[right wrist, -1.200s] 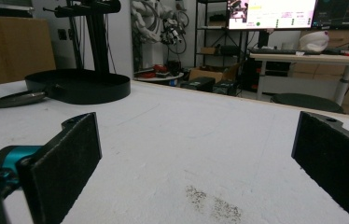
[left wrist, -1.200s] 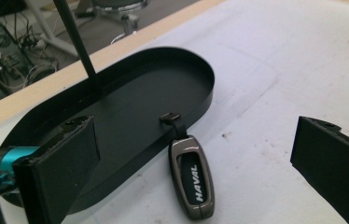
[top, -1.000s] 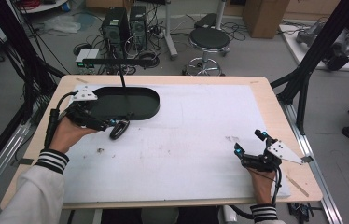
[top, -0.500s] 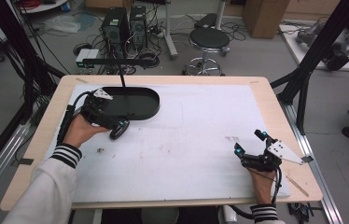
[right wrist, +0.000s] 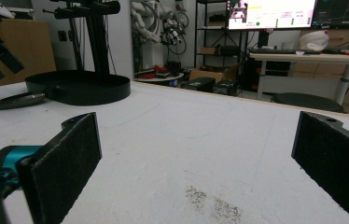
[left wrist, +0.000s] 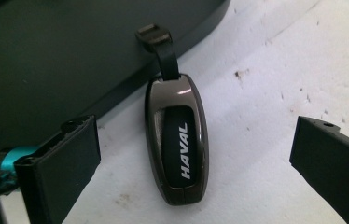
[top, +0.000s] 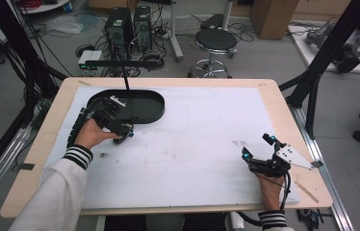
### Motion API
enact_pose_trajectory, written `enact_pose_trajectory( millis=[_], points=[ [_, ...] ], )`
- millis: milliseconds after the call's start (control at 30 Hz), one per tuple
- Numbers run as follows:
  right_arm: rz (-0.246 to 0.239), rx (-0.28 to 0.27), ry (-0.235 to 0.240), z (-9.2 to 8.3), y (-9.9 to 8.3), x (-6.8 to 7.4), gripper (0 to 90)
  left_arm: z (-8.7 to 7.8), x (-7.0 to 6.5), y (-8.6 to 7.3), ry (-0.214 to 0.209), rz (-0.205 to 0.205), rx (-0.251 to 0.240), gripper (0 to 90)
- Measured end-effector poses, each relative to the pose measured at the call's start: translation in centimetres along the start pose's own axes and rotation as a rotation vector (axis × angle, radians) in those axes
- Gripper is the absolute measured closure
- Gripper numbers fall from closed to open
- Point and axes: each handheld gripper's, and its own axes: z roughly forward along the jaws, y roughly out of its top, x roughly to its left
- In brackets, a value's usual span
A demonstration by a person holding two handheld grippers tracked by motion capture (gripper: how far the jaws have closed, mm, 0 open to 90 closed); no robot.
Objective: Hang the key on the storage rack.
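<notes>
Between our left gripper's point(left wrist: 186, 154) two spread jaws lies the key fob point(left wrist: 177, 140), flat on the white mat point(top: 207, 144) and just outside the dark tray point(top: 144, 103), its strap end touching the tray's outer wall; neither jaw touches it, so we judge the pick-up as lined up but not yet made, with closing, lifting and whatever placement follows all left to do; the fob is a slim, rounded oval with a glossy brown-metallic shell that catches a highlight, a black inset bearing white HAVAL lettering, and a short black rubbery strap point(left wrist: 161, 46) at its far end; that smooth, curved shell looks likely to slip unless the pads bite across its narrow sides; the jaw pads are matte black and faintly grainy; the tray is an oval, low-walled, matte and dark; the mat is a coarse foam-like sheet, speckled with dirt; our right gripper point(top: 257, 147) rests unclenched near the table's right edge, gripping nothing.
</notes>
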Motion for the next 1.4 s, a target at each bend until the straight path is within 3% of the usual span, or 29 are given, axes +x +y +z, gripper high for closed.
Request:
enact_pose_trajectory(
  millis=[200,500,700,1233,1400],
  points=[
    [0.001,0.002,-0.002,0.0,0.0,0.0,0.4,1.1,0.1,0.0,-0.002,-0.032,0.084,2.2],
    [0.003,0.001,0.0,0.0,0.0,0.0,0.4,1.9,0.5,0.0,0.011,-0.073,0.132,2.3],
    [0.004,0.002,-0.001,0.0,0.0,0.0,0.3,2.5,0.4,0.2,-0.003,-0.103,0.169,9.0],
    [0.003,0.002,-0.001,0.0,0.0,0.0,0.3,3.4,0.4,0.4,0.037,-0.127,0.187,18.5],
    [0.003,0.002,-0.001,0.0,0.0,0.0,0.4,3.5,0.3,0.5,0.059,-0.117,0.18,22.6]
  ],
)
